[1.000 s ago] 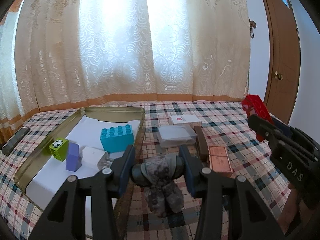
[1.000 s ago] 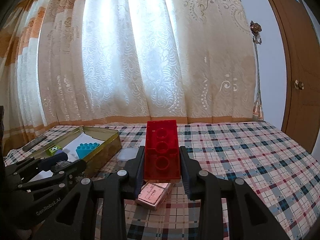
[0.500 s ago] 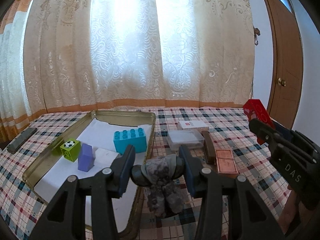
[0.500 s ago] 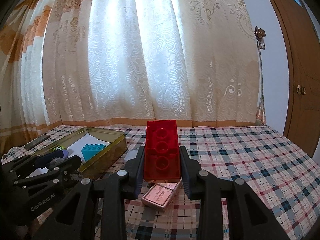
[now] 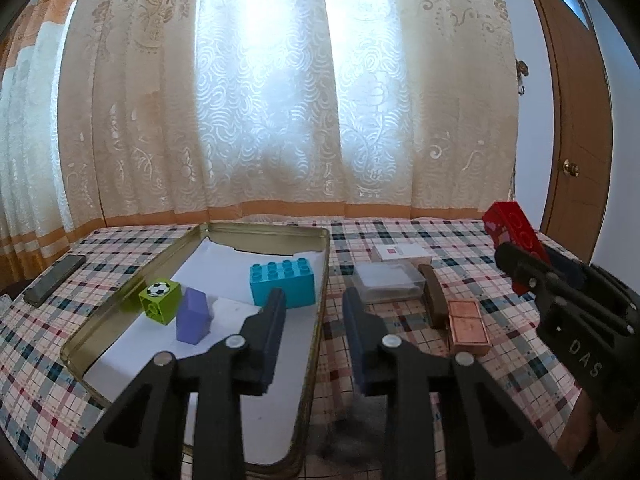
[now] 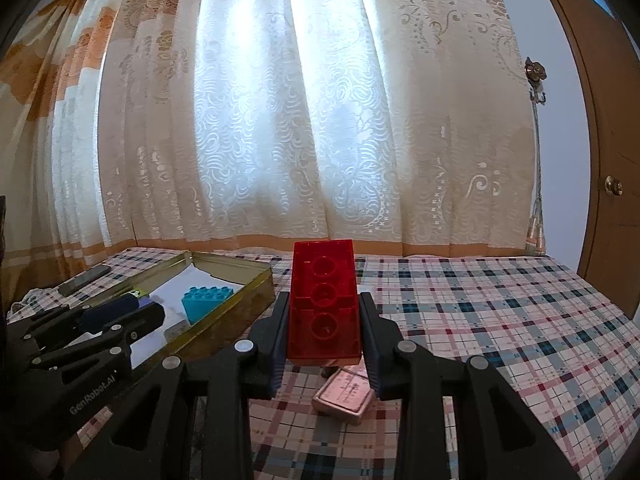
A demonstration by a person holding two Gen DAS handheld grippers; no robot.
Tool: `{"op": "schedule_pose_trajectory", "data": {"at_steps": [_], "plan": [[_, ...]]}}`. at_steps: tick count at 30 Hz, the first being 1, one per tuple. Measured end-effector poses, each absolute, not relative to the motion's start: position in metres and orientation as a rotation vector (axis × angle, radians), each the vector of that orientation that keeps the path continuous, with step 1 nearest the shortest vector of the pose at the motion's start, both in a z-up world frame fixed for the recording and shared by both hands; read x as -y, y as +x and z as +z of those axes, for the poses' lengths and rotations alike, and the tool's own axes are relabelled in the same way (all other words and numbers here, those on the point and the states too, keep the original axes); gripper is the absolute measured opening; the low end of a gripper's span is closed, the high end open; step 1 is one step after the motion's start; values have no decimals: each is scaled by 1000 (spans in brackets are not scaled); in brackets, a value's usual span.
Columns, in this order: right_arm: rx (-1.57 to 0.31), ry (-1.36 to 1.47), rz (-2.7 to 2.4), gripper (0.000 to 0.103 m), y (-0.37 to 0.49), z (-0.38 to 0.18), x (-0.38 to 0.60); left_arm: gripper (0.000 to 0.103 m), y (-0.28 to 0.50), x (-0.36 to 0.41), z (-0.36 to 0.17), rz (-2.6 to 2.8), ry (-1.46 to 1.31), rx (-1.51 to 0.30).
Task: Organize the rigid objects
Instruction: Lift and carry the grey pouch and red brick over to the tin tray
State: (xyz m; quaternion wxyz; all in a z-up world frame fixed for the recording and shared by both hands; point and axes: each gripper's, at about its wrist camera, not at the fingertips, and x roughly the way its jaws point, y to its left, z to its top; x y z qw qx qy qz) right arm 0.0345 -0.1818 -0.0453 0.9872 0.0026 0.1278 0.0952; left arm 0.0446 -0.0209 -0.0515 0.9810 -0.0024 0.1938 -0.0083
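Now | left gripper point(image 5: 314, 312): empty, jaws closing over tin tray point(image 5: 320, 276) rim | right gripper point(image 6: 324, 332): clamped on red brick point(image 6: 323, 300), held above table | advice: carry brick level over tray, lower beside blue brick point(image 5: 283, 282), then release.

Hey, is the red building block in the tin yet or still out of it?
Out. The red block is clamped between the right gripper fingers above the checked cloth, to the right of the tin.
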Motion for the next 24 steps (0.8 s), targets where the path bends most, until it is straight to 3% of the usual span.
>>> {"op": "schedule_pose_trajectory", "data": {"at_steps": [10, 11, 13, 14, 24], "plan": [[-271, 49, 210, 35, 34, -46, 189, 31, 38, 8, -53, -3, -9, -401], [-273, 60, 213, 35, 31, -46, 193, 34, 35, 8, -53, -6, -7, -404], [-280, 65, 217, 35, 26, -46, 196, 53, 28, 9, -53, -9, -8, -406], [-289, 69, 220, 35, 23, -47, 198, 55, 25, 10, -53, -11, -8, -410], [-310, 108, 236, 35, -15, -51, 219, 56, -1, 42, -69, -120, 11, -518]]}}
